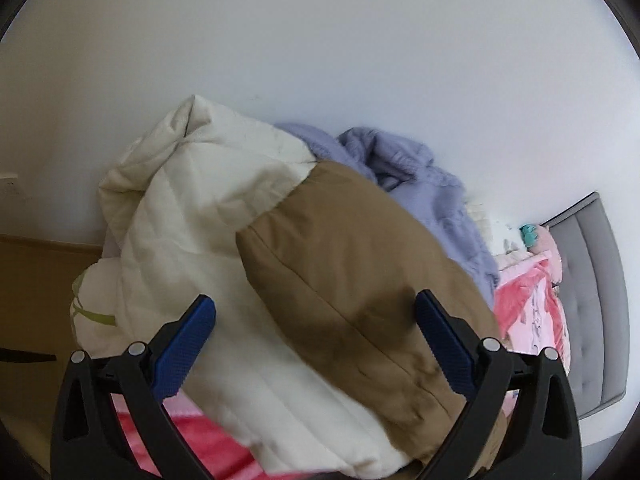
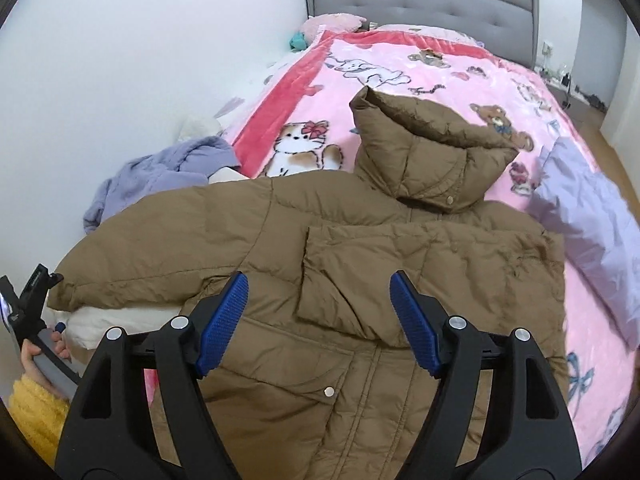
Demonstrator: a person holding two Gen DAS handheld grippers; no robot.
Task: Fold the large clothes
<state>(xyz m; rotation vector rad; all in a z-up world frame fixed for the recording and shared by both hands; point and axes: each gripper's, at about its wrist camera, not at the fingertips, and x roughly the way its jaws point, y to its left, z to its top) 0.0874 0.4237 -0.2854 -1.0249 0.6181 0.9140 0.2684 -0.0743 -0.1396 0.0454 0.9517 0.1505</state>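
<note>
Brown puffer jacket (image 2: 360, 264) spread face-up on the bed (image 2: 432, 64), hood (image 2: 428, 148) toward the headboard, hem toward the foot edge, long axis running head to foot. One sleeve (image 2: 400, 276) already folded across the chest; other sleeve (image 1: 352, 272) draped out toward the wall-side edge over a cream quilt (image 1: 192, 208). Right tongs (image 2: 319, 322) hovering wide open right above the chest, nothing between the pads. Left tongs (image 1: 315, 344) also open and empty, above that outer sleeve, clearly nearer it. Next fold probably that sleeve inward. Purple garment (image 2: 160, 176) bunched by the wall.
</note>
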